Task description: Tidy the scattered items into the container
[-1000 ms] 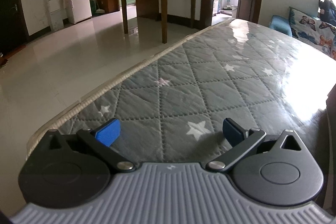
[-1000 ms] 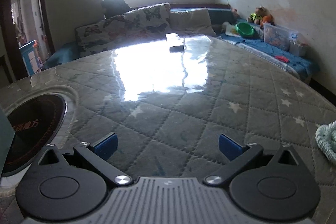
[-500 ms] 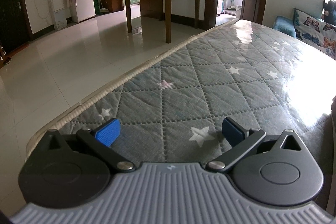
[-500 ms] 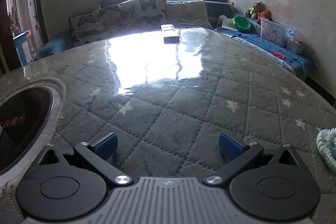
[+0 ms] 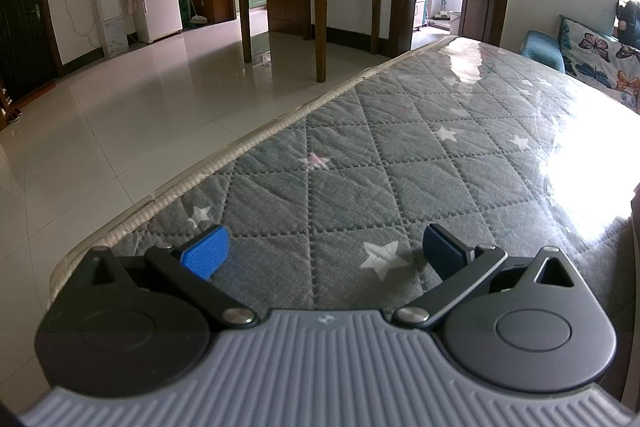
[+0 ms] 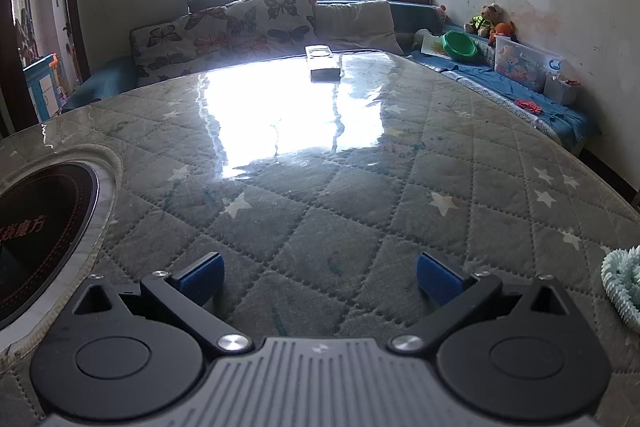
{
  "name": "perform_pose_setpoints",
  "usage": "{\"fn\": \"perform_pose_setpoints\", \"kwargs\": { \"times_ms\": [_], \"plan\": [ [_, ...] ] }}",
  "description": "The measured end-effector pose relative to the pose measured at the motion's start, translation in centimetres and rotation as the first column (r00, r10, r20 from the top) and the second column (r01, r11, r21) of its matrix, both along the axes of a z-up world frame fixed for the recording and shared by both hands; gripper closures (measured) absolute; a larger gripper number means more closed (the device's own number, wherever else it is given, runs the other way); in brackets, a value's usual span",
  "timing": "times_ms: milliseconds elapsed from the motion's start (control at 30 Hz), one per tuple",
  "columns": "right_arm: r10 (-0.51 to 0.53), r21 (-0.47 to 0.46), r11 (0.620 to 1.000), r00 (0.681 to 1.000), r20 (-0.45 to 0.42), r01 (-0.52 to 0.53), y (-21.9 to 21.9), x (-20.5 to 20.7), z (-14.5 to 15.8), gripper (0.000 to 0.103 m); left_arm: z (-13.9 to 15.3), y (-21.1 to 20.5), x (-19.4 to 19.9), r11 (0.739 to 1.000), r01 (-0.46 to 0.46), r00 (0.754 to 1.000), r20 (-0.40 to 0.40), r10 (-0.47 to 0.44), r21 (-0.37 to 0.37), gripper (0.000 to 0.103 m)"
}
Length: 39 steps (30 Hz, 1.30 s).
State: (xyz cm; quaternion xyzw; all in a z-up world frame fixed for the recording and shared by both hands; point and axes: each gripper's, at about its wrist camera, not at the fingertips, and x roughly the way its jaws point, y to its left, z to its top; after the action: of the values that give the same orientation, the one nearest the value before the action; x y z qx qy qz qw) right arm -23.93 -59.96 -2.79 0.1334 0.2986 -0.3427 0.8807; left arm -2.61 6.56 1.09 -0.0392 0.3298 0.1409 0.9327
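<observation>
My left gripper (image 5: 324,253) stands open over the grey quilted, star-patterned table cover (image 5: 400,167), with nothing between its blue pads. In the right wrist view my right gripper (image 6: 320,277) is open too, low over the same cover (image 6: 320,211). A pale green bristly item (image 6: 624,287) lies at the right edge, right of the right finger and apart from it. A remote control (image 6: 322,63) rests at the table's far end. No container for the items shows in either view.
A round black induction hob (image 6: 36,239) is set into the table at the left of the right wrist view. Butterfly cushions (image 6: 232,27) and a sofa with toys line the far side. The table's left edge (image 5: 240,151) drops to a tiled floor (image 5: 120,115).
Both views have tilted slightly upward, showing more of the room beyond the table. The hob slid left in the right wrist view. Both grippers stayed open.
</observation>
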Motion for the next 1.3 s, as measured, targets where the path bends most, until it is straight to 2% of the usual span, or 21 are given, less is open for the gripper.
{"fn": "perform_pose_setpoints", "kwargs": {
  "times_ms": [300, 800, 1300],
  "plan": [
    [-0.017, -0.001, 1.000, 1.000, 0.000, 0.017, -0.05, -0.10, 0.01, 0.000, -0.08, 0.21, 0.22, 1.000, 0.004, 1.000, 0.000, -0.004, 0.001, 0.000],
    [-0.021, -0.008, 1.000, 1.000, -0.016, 0.021, 0.09, 0.16, -0.14, 0.000, 0.06, -0.28, 0.65, 0.998, 0.069, 0.998, -0.001, -0.069, 0.003, 0.000],
    [-0.022, -0.009, 1.000, 1.000, -0.016, 0.022, 0.13, 0.38, -0.39, 0.000, -0.03, -0.11, 0.69, 0.998, 0.068, 0.998, -0.001, -0.068, -0.002, 0.000]
  ]
}}
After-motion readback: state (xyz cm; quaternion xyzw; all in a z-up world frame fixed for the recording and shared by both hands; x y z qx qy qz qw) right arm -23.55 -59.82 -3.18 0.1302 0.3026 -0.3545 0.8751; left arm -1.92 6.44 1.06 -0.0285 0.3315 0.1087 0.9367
